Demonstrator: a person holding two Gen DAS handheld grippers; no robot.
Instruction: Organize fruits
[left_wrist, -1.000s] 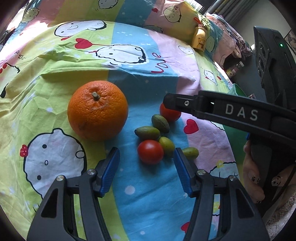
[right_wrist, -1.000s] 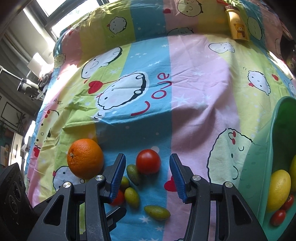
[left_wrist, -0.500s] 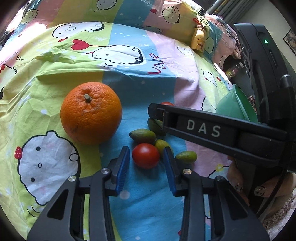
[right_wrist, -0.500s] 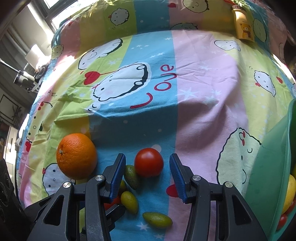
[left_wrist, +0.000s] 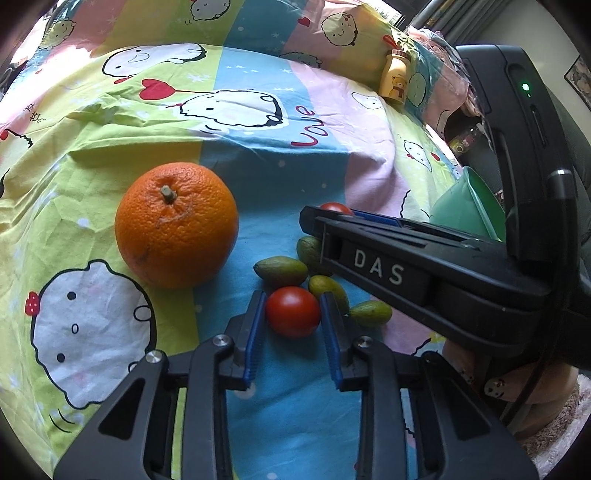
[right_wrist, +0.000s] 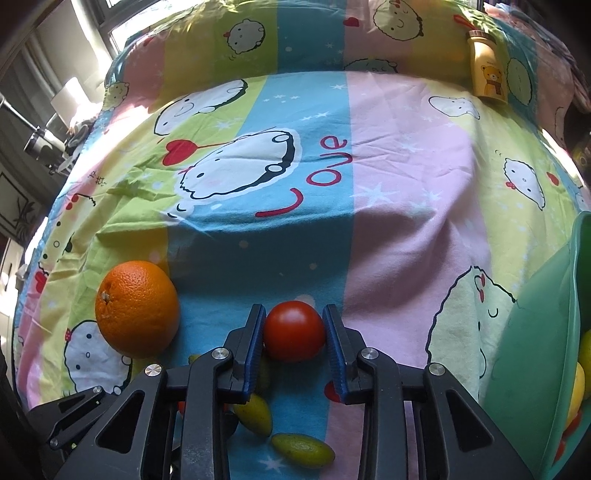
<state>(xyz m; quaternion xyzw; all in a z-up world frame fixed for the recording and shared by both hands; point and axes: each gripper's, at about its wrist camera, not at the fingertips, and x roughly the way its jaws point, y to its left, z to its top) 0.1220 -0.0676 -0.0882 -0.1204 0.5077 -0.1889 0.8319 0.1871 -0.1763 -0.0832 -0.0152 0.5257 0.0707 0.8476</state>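
Both tongs have narrowed from a wide spread to a pinch within the last second — each now brackets its own tomato. The left gripper (left_wrist: 292, 314) has its blue pads against the flanks of the near tomato (left_wrist: 293, 311); the right gripper (right_wrist: 294, 330) has its pads against the far tomato (right_wrist: 294, 331). Contact looks made on both sides in each view, so the grasp step is judged complete and the lift is the next step.

Both tomatoes are round, glossy and red, and sit squarely between the pads, near the fingertips. Small green oval fruits (left_wrist: 281, 268) lie just ahead and to the right of the left tongs, one touching the near tomato. A large orange (left_wrist: 176, 225) with a stem stub rests ahead-left of both tongs, apart from them.

The green basin (right_wrist: 546, 332) — already holding a lemon and small red fruit — stands to the right of the right tongs, on the cartoon bedsheet (right_wrist: 406, 166).
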